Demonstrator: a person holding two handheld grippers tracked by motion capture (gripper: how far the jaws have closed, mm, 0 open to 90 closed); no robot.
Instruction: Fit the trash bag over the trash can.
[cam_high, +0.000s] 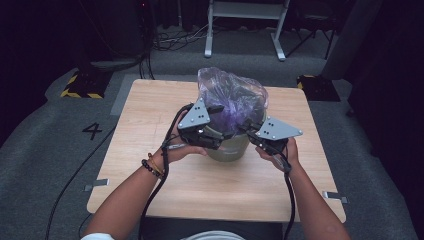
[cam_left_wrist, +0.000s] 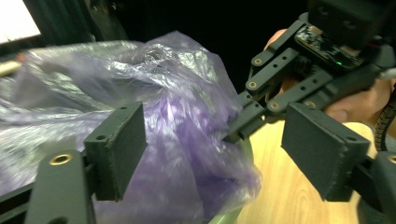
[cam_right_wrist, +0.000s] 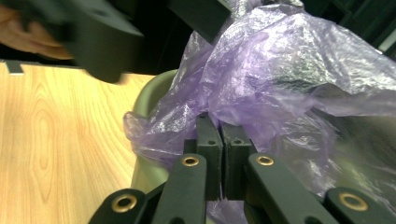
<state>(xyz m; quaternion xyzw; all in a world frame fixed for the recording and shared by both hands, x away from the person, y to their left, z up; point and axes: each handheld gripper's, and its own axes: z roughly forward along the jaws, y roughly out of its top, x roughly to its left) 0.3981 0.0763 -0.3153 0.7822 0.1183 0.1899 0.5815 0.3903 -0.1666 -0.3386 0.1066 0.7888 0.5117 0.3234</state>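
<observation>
A crumpled purple plastic bag (cam_high: 232, 97) bulges out of a pale green bin (cam_high: 227, 150) in the middle of the wooden table. My left gripper (cam_high: 216, 134) is at the bin's left side with its jaws open. In the left gripper view the bag (cam_left_wrist: 177, 121) lies between the spread pads (cam_left_wrist: 123, 144) without being pressed. My right gripper (cam_high: 248, 131) is at the bin's right rim. In the right gripper view its jaws (cam_right_wrist: 222, 135) are shut on a fold of the bag (cam_right_wrist: 280, 70) just above the bin's rim (cam_right_wrist: 149, 98).
The table (cam_high: 165, 185) has bare wood in front of the bin and to both sides. A white frame (cam_high: 245, 20) stands on the floor beyond it. A cable (cam_high: 155, 200) trails from each gripper along the forearms.
</observation>
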